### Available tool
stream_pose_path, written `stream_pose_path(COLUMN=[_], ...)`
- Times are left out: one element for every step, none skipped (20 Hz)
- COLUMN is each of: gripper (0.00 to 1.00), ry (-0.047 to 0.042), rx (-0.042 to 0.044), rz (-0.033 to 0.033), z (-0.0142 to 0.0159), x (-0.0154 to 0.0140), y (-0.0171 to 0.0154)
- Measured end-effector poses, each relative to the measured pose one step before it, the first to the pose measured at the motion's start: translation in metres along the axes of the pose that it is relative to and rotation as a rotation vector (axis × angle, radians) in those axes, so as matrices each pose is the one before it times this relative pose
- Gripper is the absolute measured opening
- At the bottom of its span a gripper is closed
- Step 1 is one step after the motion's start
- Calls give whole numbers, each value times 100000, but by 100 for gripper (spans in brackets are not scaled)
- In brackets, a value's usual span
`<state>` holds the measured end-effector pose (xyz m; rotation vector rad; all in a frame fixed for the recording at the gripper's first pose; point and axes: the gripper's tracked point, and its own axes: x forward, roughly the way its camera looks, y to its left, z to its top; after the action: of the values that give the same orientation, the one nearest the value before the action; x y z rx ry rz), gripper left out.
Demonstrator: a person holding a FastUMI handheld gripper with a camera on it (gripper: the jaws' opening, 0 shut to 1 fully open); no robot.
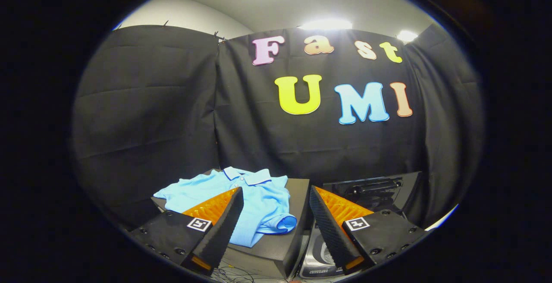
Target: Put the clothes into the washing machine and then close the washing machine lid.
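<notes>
gripper (pixel 276 196): fingers spread wide, gripping nothing
shirt (pixel 254 201): light blue polo, lies crumpled on a black box (pixel 284 240), collar toward the wall, just ahead of the left finger and partly hidden by it
washing machine (pixel 375 188): dark, right of the box, beyond the right finger; lid looks raised, hard to confirm
wall: black cloth behind both

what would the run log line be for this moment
phase: approach | gripper: open, holding nothing | shirt: blue, lying on black box, ahead of fingers | washing machine: right of box, lid up
</notes>
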<state>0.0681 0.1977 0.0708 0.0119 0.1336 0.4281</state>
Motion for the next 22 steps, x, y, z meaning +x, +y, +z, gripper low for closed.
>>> stream_pose_path(gripper=[96,97,97,96,96,96,96,96,96,97,97,97,97,97,97,97,97,97,97,97,97,97], ry=[336,411,496,765,944,1484,1971,2072,1954,1672,1377,1225,1672,1952,1644,1129,1331,1800,2635,2453,1779,1783], rx=[-487,-381,-322,-223,-20,-78,-152,-323,-564,-940,-1141,-1665,-1789,-1546,-1013,-201,-14,-186,-583,-744,-595,-490], rz=[977,720,1023,1096,1310,1468,955,1120,1036,590,-302,205,-4,-28,447,948,1262,1876,1340,784,815,716], z=[125,135,21,144,34,31,-202,-77,-142,-18,-108,-61,-198,-270,-244,37,-86,-26,-307,-22,-45,19], x=[468,441,462,489,474,540,535,545,657,616,661,663,797,579,698,548,705,556,512,444,464,555], y=[544,459,620,579,652,627,478,598,628,488,362,342,405,274,437,515,655,678,620,314,384,179])
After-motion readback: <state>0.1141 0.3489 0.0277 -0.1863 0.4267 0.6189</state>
